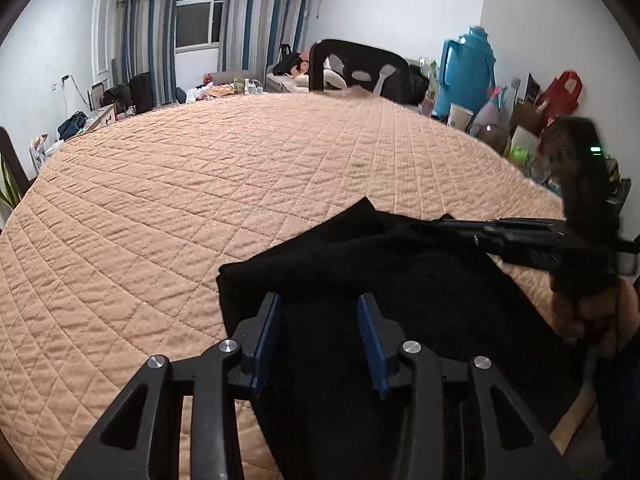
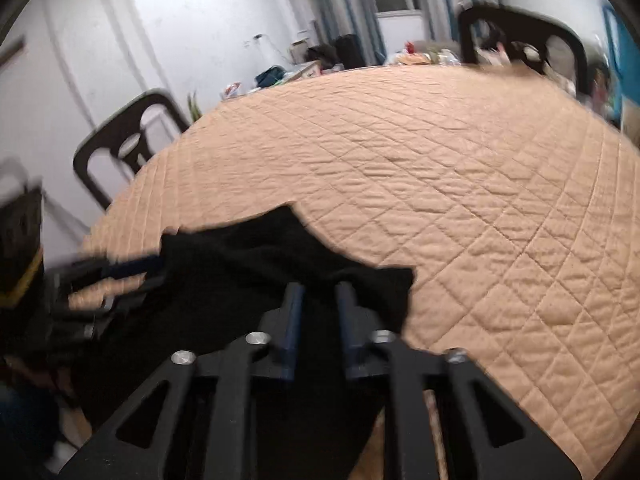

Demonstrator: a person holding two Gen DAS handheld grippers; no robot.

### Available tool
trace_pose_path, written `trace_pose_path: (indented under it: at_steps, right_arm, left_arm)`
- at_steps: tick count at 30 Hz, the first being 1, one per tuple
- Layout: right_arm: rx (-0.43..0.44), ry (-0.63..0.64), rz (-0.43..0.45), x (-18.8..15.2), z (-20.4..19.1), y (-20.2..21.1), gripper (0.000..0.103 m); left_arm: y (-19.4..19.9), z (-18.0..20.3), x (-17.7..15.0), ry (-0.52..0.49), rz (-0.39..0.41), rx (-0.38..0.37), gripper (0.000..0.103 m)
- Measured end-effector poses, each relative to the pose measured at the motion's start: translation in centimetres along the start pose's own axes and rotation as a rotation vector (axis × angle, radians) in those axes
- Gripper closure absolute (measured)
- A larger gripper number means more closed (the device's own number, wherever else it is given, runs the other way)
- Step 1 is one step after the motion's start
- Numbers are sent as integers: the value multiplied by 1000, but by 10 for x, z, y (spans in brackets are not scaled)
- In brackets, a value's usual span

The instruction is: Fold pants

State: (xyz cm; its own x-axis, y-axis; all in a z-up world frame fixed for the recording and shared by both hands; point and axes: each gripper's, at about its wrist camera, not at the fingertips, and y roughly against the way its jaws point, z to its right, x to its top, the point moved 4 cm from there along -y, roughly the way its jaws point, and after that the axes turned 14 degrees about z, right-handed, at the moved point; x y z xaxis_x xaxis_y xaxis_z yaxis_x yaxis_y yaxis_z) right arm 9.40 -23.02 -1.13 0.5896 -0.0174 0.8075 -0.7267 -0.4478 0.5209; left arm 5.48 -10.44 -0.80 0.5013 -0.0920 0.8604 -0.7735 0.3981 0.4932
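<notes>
Lying in a dark heap near the close edge of the worktop (image 1: 200, 184), the black pants (image 1: 360, 264) sit on a peach quilted cover that is spread over the whole top. The left hand-held gripper (image 1: 320, 336) hangs just over the pants with its two blue pads spread apart, and nothing is between them. The right hand-held gripper (image 2: 318, 320) is low over the other side of the pants (image 2: 248, 280). Its pads are closer together but there is a gap, and I cannot tell if any cloth is pinched there, because that picture is blurry. From the left camera the right hand-held gripper (image 1: 460, 226) reaches in from the side, right at the top fold of the pants. A dark chair (image 1: 360, 68) stands at the far end, and a blue jug (image 1: 466, 76) sits beside the worktop.
</notes>
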Motion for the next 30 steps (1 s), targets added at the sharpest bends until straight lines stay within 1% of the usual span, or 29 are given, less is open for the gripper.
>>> trace_pose_path:
  at_steps: [1,3,5,7,10,13,16,19,20,21,22,23,24,25,30]
  right_arm:
    - [-13,-16,4,2,6,0,100]
    - [-7,-46,13,2,12,4,100]
    - [-15,-38,30,0,10,15,99]
    - [-22,-33,46,-3,9,29,97]
    - [-23,1,82,-11,2,56,97]
    - [-6,21,99,-23,-5,78,97]
    - [3,37,102,-36,-14,91,97]
    - [22,51,111,-46,-25,100,97]
    - [32,60,114,-51,-29,103,96]
    - [38,73,106,-56,-32,102,92]
    - [34,86,84,-61,-32,97,91]
    - [19,108,57,-69,-32,88,91]
    - [16,122,93,-70,-33,90,91]
    - [10,132,100,-71,-34,91,91]
    - [10,107,90,-68,-33,92,91]
  left_arm:
    - [1,0,-2,0,0,-1,59]
    - [3,-1,-2,4,1,-2,59]
    - [5,1,-3,-3,6,4,59]
    - [10,2,-1,-4,13,10,61]
    - [24,2,1,9,36,-3,61]
    - [44,5,-6,15,55,-15,61]
    - [66,12,-19,38,68,-59,61]
    - [75,15,-29,29,70,-61,61]
    - [74,14,-33,27,65,-58,61]
    - [71,13,-38,31,56,-49,61]
    - [67,10,-42,45,42,-41,60]
    - [65,9,-44,62,51,-47,60]
    - [67,8,-44,72,59,-51,60]
    - [68,8,-44,78,61,-50,60]
    - [73,6,-43,82,66,-25,60]
